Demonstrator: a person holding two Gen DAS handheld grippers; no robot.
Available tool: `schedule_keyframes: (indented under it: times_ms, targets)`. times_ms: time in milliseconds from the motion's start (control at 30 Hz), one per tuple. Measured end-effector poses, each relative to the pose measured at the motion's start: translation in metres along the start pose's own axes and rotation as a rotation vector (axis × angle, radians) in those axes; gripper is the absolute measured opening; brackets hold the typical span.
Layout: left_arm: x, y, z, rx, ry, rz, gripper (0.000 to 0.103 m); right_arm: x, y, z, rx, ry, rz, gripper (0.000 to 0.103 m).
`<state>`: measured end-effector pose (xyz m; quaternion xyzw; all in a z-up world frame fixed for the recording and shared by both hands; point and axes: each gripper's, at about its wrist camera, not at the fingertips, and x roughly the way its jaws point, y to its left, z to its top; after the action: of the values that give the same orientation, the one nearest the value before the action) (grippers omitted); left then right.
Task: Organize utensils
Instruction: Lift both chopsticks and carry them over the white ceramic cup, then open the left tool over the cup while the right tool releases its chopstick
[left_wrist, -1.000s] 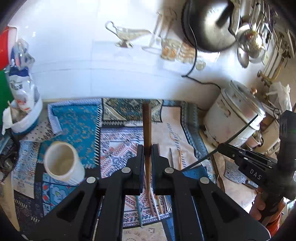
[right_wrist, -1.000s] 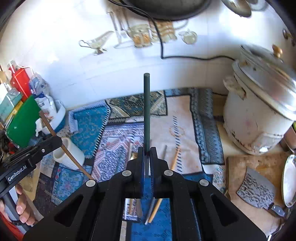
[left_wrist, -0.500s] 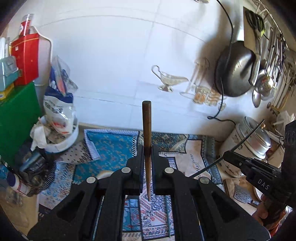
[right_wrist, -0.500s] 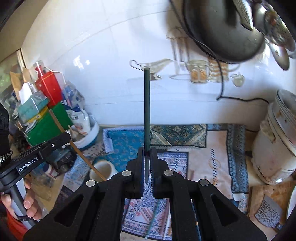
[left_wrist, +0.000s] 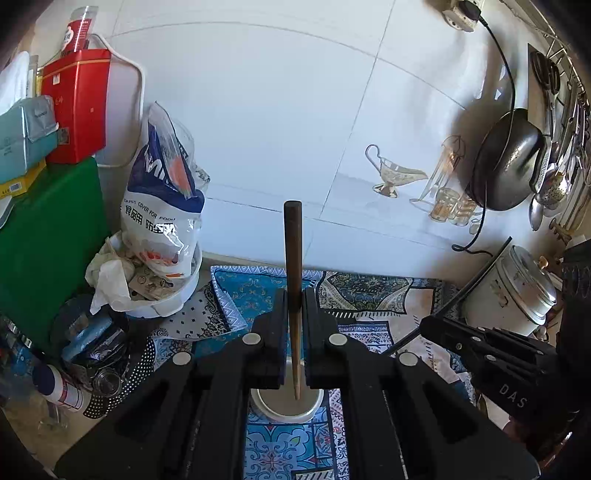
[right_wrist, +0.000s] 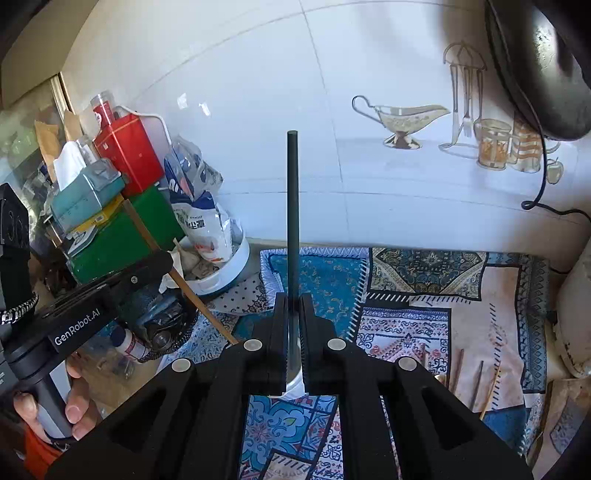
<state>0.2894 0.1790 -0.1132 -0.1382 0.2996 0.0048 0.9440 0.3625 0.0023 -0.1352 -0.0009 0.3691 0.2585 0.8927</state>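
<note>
On the patterned mat (left_wrist: 258, 295) by the tiled wall, your left gripper (left_wrist: 294, 306) clamps the brown chopstick (left_wrist: 292, 258) upright, tip directly over the white cup (left_wrist: 286, 408); your right gripper (right_wrist: 294, 306) pinches the dark chopstick (right_wrist: 292, 206) beside it

Right gripper (right_wrist: 293, 317) clamps chopstick (right_wrist: 292, 221) (dark, upright)

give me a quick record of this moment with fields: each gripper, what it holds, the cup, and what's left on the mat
left gripper: shut on brown chopstick, thin tip pointing down over the white cup
right gripper: shut on dark green chopstick, held upright
white cup: standing on the patterned mat, mouth open, nothing seen inside it
left on the mat: loose chopsticks lying flat at the right side
backdrop: white tiled wall
</note>
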Motion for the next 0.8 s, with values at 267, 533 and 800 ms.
schedule_keyframes:
  times_ms: [267,533,800]
  targets:
    - [0.043,0.014,-0.017,0.027,0.101,-0.004,0.005,0.048,0.011,-0.015,0.015,0.116,-0.016,0.005]
    - [0.077,0.025,-0.036,0.015,0.227,-0.016,0.005,0.079,0.005,-0.025,0.035,0.216,-0.035,0.005]
    - [0.084,0.027,-0.039,0.004,0.259,-0.011,0.005,0.088,0.009,-0.025,-0.001,0.253,-0.057,0.006]
